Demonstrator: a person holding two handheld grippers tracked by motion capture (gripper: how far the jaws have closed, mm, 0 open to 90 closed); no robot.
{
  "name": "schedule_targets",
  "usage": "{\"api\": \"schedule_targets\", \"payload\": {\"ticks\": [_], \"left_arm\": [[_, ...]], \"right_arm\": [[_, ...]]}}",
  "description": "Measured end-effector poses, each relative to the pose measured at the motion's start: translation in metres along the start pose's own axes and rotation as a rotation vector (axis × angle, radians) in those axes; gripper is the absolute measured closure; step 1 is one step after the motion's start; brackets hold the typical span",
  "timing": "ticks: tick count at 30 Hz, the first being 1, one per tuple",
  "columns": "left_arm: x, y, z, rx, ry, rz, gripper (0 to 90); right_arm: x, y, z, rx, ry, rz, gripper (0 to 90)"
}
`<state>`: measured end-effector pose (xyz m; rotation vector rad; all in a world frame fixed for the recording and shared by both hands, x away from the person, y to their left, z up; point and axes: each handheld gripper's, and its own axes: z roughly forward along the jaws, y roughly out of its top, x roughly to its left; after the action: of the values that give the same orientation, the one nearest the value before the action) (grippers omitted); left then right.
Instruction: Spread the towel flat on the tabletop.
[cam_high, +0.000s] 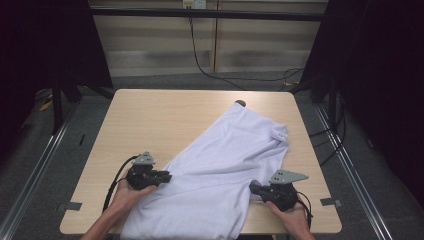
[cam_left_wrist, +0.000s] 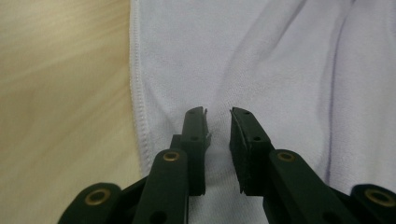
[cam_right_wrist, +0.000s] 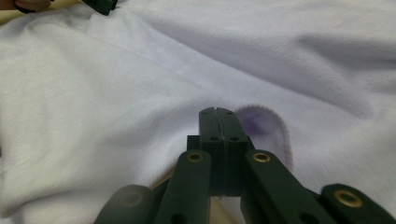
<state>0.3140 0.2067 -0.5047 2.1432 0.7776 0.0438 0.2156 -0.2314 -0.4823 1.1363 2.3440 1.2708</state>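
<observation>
Nearest the lens in the left gripper view, the left gripper (cam_left_wrist: 218, 116) stands spread above the white cloth (cam_left_wrist: 261, 60), just right of its stitched hem (cam_left_wrist: 135, 93), gripping nothing, while in the right gripper view the right gripper (cam_right_wrist: 218, 112) is pressed together at a curled-over edge, though I cannot tell whether fabric is caught between the jaws. If the left closes on the flat middle rather than the hem, it will likely slip off or bunch several layers. The cloth (cam_high: 220, 165) is soft, creased knit, lying diagonally from the lower centre toward the upper right of the wooden table (cam_high: 150, 115).
</observation>
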Motion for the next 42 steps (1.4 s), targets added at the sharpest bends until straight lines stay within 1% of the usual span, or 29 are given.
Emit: {"api": "schedule_targets", "payload": {"ticks": [4,5,7,9,11,12,13,14,15,16,17,18,19,21,22,23,24,25,26,27,29,30,33,34,35,37,39,40,42], "left_arm": [[-0.007,-0.02,-0.02,-0.004,0.0,-0.035,77.1],[-0.013,-0.029,-0.029,-0.003,-0.017,-0.043,77.1],[-0.017,-0.033,-0.033,0.003,-0.026,-0.037,77.1],[-0.029,-0.045,-0.044,0.019,-0.062,-0.039,76.4],[-0.031,-0.048,-0.046,0.021,-0.077,-0.033,73.5],[-0.032,-0.047,-0.046,0.023,-0.08,-0.018,73.5],[-0.031,-0.046,-0.045,0.008,-0.089,-0.02,69.9],[-0.028,-0.042,-0.042,-0.008,-0.1,-0.024,69.9],[-0.021,-0.028,-0.034,-0.014,-0.073,-0.002,68.6],[-0.015,-0.02,-0.03,-0.027,-0.066,-0.005,68.4],[-0.015,-0.02,-0.03,-0.027,-0.066,-0.005,68.4],[-0.01,-0.011,-0.024,-0.048,-0.056,-0.025,68.1],[-0.006,-0.003,-0.018,-0.055,-0.047,-0.021,68.1],[-0.001,0.013,-0.005,-0.05,-0.027,0.004,67.4],[0.006,0.026,0.009,-0.04,0.002,0.02,67.3],[0.006,0.026,0.009,-0.04,0.002,0.02,67.3],[0.011,0.029,0.015,-0.051,0.007,-0.008,67.3],[0.012,0.03,0.021,-0.04,-0.004,-0.008,67.3],[0.009,0.03,0.026,0.005,0.018,0.021,67.6],[0.007,0.027,0.026,0.007,0.04,0.056,69.3],[0.007,0.022,0.021,0.0,0.029,0.048,69.4],[0.006,0.018,0.017,0.006,0.05,0.064,71.1],[0.003,0.002,-0.002,0.014,0.058,0.049,72.4],[-0.001,-0.012,-0.018,0.012,0.045,0.007,72.5],[-0.001,-0.012,-0.018,0.012,0.045,0.007,72.5],[-0.009,-0.03,-0.034,-0.001,0.022,-0.032,72.5],[-0.019,-0.046,-0.046,-0.007,-0.023,-0.052,72.4],[-0.025,-0.054,-0.052,-0.011,-0.055,-0.086,72.3],[-0.027,-0.055,-0.053,-0.008,-0.068,-0.096,71.3]], "right_arm": [[0.012,-0.012,-0.016,0.01,0.011,-0.007,90.0],[0.013,-0.016,-0.018,0.014,0.009,-0.006,90.0],[0.013,-0.018,-0.019,0.019,0.004,0.003,90.0],[0.009,-0.019,-0.015,0.02,0.004,0.023,84.3],[0.008,-0.016,-0.009,0.034,0.003,0.026,77.2],[0.008,-0.016,-0.009,0.034,0.003,0.026,77.2],[0.007,-0.012,0.0,0.053,0.004,0.021,73.8],[0.007,-0.012,0.0,0.053,0.004,0.021,73.8],[0.003,-0.009,0.01,0.075,-0.012,0.017,70.6],[0.001,-0.007,0.015,0.087,-0.012,0.014,70.2],[0.001,-0.007,0.015,0.087,-0.012,0.014,70.2],[-0.004,-0.004,0.023,0.103,-0.017,0.018,68.9],[-0.004,-0.004,0.023,0.103,-0.017,0.018,68.9],[-0.007,0.0,0.029,0.103,-0.016,0.015,68.7],[-0.009,0.004,0.035,0.108,-0.016,0.0,68.7],[-0.009,0.004,0.035,0.108,-0.016,0.0,68.7],[-0.011,0.007,0.039,0.106,-0.017,-0.002,68.7],[-0.013,0.009,0.042,0.102,-0.018,-0.005,68.8],[-0.015,0.011,0.046,0.097,-0.027,-0.006,68.9],[-0.018,0.016,0.053,0.091,-0.036,-0.011,68.8],[-0.019,0.018,0.056,0.09,-0.032,-0.016,68.8],[-0.021,0.021,0.06,0.093,-0.038,-0.012,68.8],[-0.022,0.028,0.069,0.089,-0.044,-0.008,68.6],[-0.019,0.03,0.073,0.09,-0.049,-0.009,68.0],[-0.019,0.03,0.073,0.09,-0.049,-0.009,68.0],[-0.013,0.03,0.073,0.095,-0.051,-0.015,67.2],[-0.009,0.029,0.071,0.105,-0.046,-0.019,67.1],[-0.001,0.025,0.066,0.114,-0.038,-0.038,67.9],[0.003,0.023,0.062,0.122,-0.036,-0.043,69.0]]}}
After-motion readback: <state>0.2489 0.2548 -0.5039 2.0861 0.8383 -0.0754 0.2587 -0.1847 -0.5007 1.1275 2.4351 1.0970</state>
